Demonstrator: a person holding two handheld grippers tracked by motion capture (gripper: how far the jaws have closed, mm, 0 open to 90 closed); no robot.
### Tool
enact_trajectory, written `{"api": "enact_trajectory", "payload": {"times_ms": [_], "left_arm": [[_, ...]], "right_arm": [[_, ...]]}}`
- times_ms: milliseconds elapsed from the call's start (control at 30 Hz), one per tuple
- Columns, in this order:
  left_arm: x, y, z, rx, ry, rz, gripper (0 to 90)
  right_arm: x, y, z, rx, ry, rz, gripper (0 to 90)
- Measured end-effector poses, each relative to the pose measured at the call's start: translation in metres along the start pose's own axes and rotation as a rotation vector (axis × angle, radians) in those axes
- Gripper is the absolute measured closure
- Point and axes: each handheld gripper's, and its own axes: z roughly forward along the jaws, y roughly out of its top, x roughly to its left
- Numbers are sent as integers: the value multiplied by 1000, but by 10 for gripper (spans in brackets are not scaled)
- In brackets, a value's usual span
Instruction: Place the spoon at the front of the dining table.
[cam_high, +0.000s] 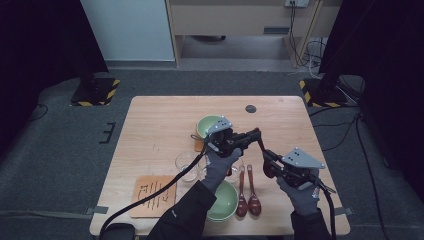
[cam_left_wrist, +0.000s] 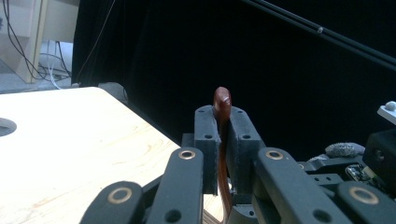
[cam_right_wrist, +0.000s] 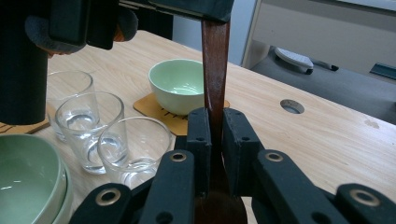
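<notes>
Hanging in the air above the tabletop (cam_high: 160, 115), a brown wooden spoon (cam_high: 261, 146) is pinched at both ends. Its handle tip is clamped by the left tongs (cam_high: 256, 134), pressed together on it, and its lower part near the bowl end is clamped by the right tongs (cam_high: 267, 159). Two more spoons (cam_high: 248, 192) are seen lying just beside a green bowl (cam_high: 225, 202), near three glasses (cam_right_wrist: 93, 128). Farther back, another green bowl (cam_high: 207, 125) is set on a coaster (cam_right_wrist: 154, 108).
</notes>
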Motion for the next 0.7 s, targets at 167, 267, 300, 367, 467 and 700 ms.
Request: {"api": "enact_trajectory", "payload": {"times_ms": [167, 267, 300, 367, 467, 700], "left_arm": [[-3, 1, -2, 1, 31, 61, 838], [-4, 2, -3, -1, 53, 85, 838], [-4, 3, -4, 2, 58, 91, 838], [-4, 4, -5, 0, 62, 95, 838], [-4, 6, -6, -3, 68, 106, 838], [-5, 10, -10, -14, 97, 147, 838]], "right_arm": [[-2, 1, -2, -14, 11, 16, 787], [-6, 1, -4, -33, 21, 48, 725], [-8, 1, -5, -37, 26, 65, 714], [-13, 0, -7, -37, 14, 83, 678], [-20, -3, -8, -31, -2, 114, 604], [-35, -13, -2, 7, -41, 148, 468]]}}
